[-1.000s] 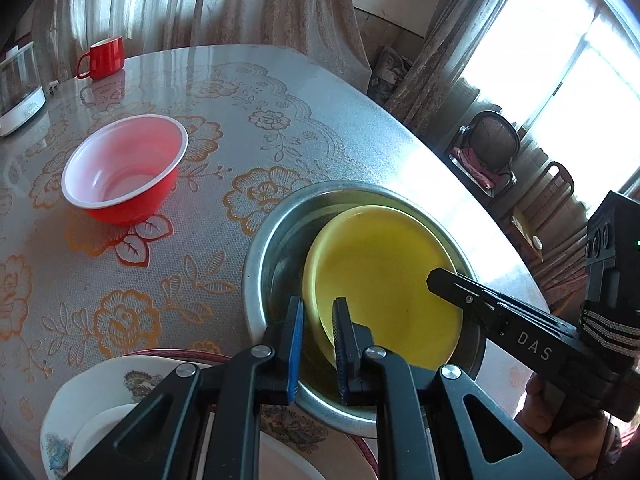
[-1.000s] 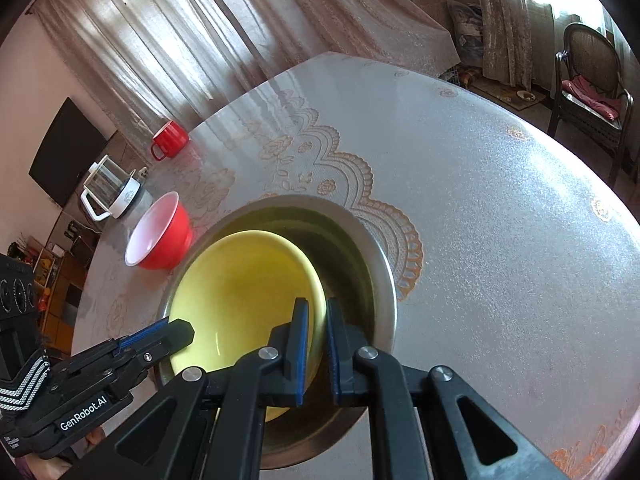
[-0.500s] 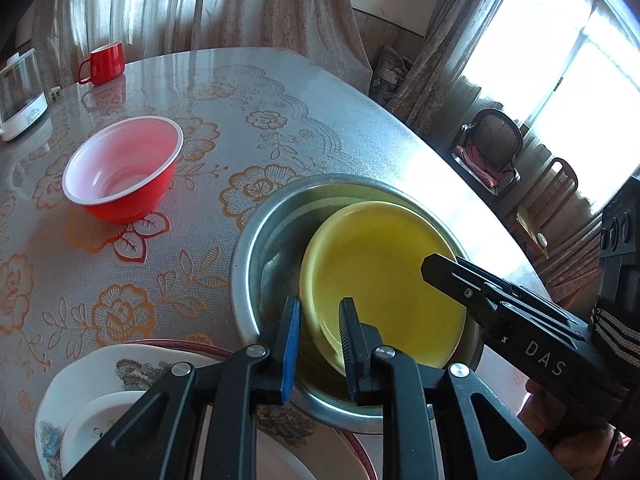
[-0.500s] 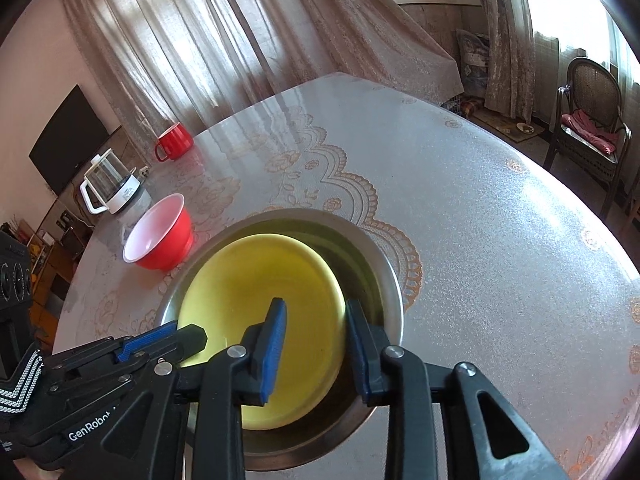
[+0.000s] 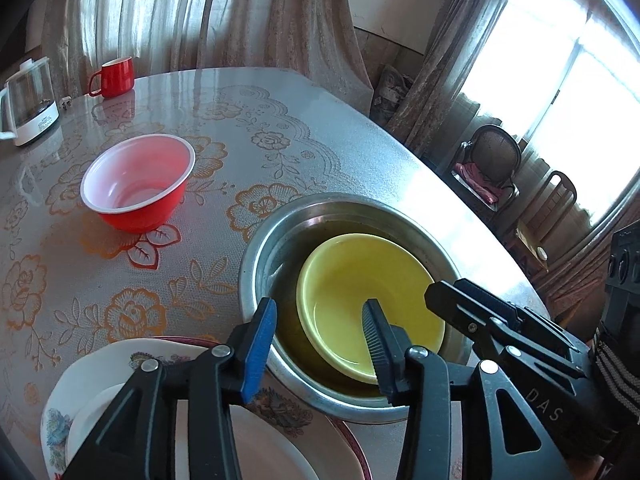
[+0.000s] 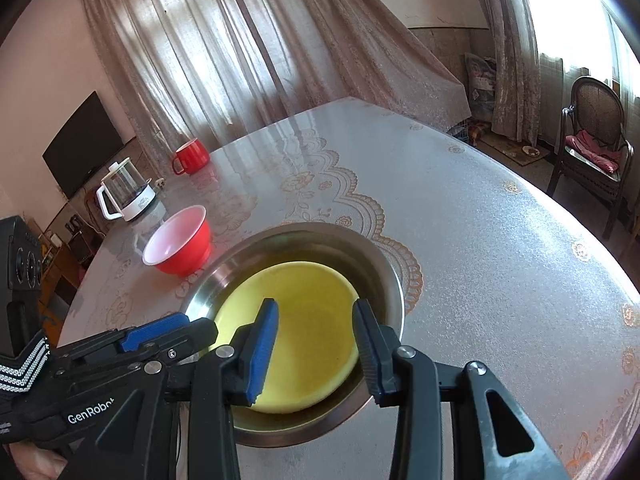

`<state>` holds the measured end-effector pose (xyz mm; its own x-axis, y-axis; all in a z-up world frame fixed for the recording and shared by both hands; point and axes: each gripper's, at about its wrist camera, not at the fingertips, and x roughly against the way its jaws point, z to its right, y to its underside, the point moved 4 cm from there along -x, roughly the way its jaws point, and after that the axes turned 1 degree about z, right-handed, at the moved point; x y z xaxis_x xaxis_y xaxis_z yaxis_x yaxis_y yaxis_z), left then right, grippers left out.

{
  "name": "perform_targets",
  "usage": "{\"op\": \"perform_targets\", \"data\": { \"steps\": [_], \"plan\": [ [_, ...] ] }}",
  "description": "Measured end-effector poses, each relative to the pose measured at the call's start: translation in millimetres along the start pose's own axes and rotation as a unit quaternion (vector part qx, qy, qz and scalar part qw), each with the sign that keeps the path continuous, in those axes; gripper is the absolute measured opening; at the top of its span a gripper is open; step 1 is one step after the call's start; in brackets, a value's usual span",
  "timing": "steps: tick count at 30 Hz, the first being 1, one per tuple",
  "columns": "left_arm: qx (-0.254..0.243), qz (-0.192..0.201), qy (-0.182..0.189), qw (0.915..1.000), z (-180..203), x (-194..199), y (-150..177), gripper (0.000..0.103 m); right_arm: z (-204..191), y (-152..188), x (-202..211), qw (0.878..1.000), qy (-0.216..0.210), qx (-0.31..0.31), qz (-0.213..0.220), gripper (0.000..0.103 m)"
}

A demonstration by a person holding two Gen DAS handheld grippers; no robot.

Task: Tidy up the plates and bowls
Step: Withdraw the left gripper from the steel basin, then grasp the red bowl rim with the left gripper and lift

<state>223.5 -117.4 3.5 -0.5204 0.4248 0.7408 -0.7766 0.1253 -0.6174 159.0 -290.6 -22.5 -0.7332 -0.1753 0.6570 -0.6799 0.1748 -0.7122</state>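
Observation:
A yellow bowl (image 5: 360, 296) lies inside a large steel bowl (image 5: 276, 240) near the table's front; both also show in the right wrist view, the yellow bowl (image 6: 304, 304) and the steel bowl (image 6: 384, 276). My left gripper (image 5: 320, 328) is open and empty above the steel bowl's near rim. My right gripper (image 6: 316, 332) is open and empty over the yellow bowl. A red bowl (image 5: 140, 184) with a white inside stands to the left. A stack of flowered plates (image 5: 100, 376) lies under my left gripper.
A red mug (image 5: 114, 78) and a glass kettle (image 5: 28, 100) stand at the table's far left edge. The round table (image 6: 480, 220) has a flowered cloth. Chairs (image 6: 592, 148) stand beyond its right edge.
Both grippers have opened, let go of the yellow bowl's rim and drawn back. The yellow bowl now lies flat in the steel bowl.

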Motion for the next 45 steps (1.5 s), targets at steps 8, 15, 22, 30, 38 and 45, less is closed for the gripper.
{"op": "perform_targets", "data": {
  "steps": [8, 15, 22, 30, 38, 45],
  "plan": [
    [0.009, 0.020, -0.012, 0.9997, -7.1, 16.2, 3.0, 0.067, -4.0, 12.1, -7.3, 1.000, 0.010, 0.001, -0.020, 0.042],
    [0.004, 0.042, -0.048, 0.9980, -18.0, 40.0, 3.3, 0.072, -12.7, 13.1, -4.8, 1.000, 0.008, 0.001, -0.025, 0.055],
    [-0.002, 0.061, -0.076, 0.9953, -37.7, 60.3, 3.9, 0.073, -24.3, 8.6, 4.6, 1.000, -0.010, 0.006, -0.021, 0.060],
    [0.027, 0.063, -0.092, 0.9934, -74.5, 70.2, 7.3, 0.074, -47.9, 0.2, 2.0, 0.999, -0.029, 0.021, -0.036, 0.060],
    [0.066, 0.053, -0.097, 0.9917, -111.8, 70.5, 13.3, 0.076, -66.3, -11.7, -11.3, 0.992, -0.097, -0.007, -0.075, 0.060],
    [0.141, 0.015, -0.061, 0.9880, -157.5, 66.5, 17.2, 0.076, -71.5, -16.8, -39.5, 0.966, -0.190, -0.099, -0.145, 0.060]
  ]
}}
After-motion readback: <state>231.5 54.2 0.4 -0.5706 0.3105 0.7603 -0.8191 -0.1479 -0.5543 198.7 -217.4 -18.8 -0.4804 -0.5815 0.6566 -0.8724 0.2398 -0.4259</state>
